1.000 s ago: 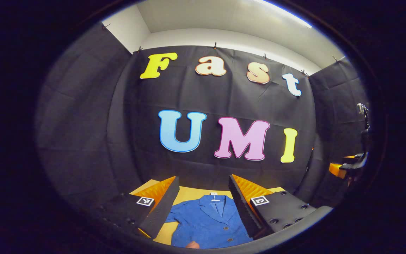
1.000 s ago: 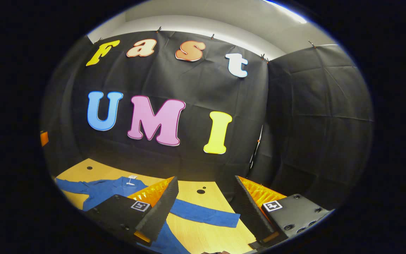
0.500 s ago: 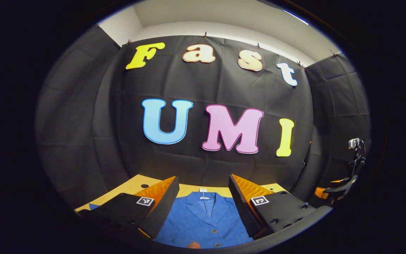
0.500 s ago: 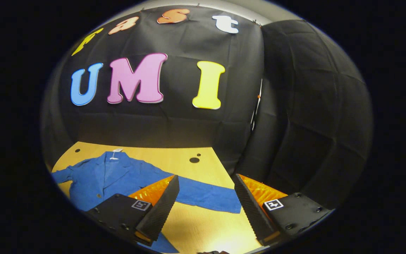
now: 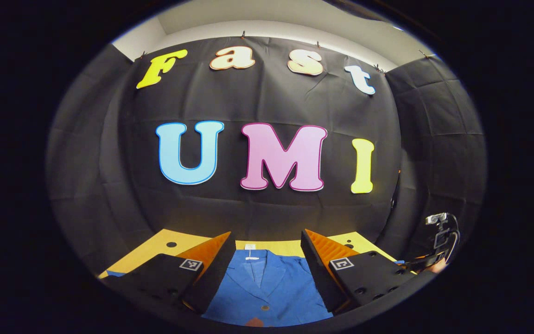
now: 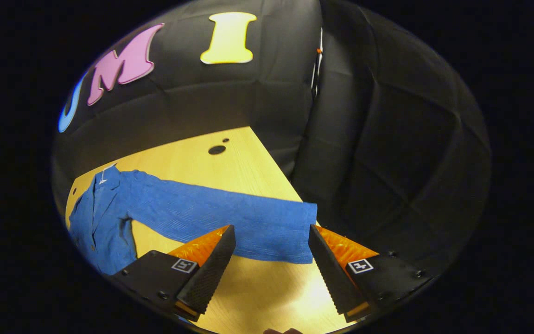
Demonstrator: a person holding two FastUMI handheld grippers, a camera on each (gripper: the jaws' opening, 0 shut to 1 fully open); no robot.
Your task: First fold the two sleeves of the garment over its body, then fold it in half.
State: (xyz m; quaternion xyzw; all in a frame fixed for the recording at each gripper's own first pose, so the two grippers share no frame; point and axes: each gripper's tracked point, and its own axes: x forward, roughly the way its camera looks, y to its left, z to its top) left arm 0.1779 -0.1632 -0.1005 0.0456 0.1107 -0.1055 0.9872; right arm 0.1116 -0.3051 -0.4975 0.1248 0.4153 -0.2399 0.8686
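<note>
A blue buttoned jacket (image 5: pixel 267 292) lies flat on the yellow wooden table (image 5: pixel 155 246), collar toward the far wall. My left gripper (image 5: pixel 267 250) hovers open above its chest, nothing between the fingers. In the right gripper view the jacket's body (image 6: pixel 100 218) lies at the left and one long sleeve (image 6: pixel 230 218) stretches out to the right, its cuff near the table's right edge. My right gripper (image 6: pixel 271 241) is open just above and in front of that cuff, not touching it. The right gripper (image 5: pixel 438 250) and the hand holding it appear far right in the left gripper view.
The table (image 6: pixel 202 157) has small dark holes (image 6: pixel 216 150) near its far edge. Black cloth walls close the booth behind and to the right, close to the table's right edge. Bare tabletop (image 6: pixel 267 292) lies in front of the sleeve.
My right gripper has tilted down and moved right toward the sleeve cuff, which now sits between its fingers in view. My left gripper has shifted slightly, staying over the jacket's chest. Both stay open.
</note>
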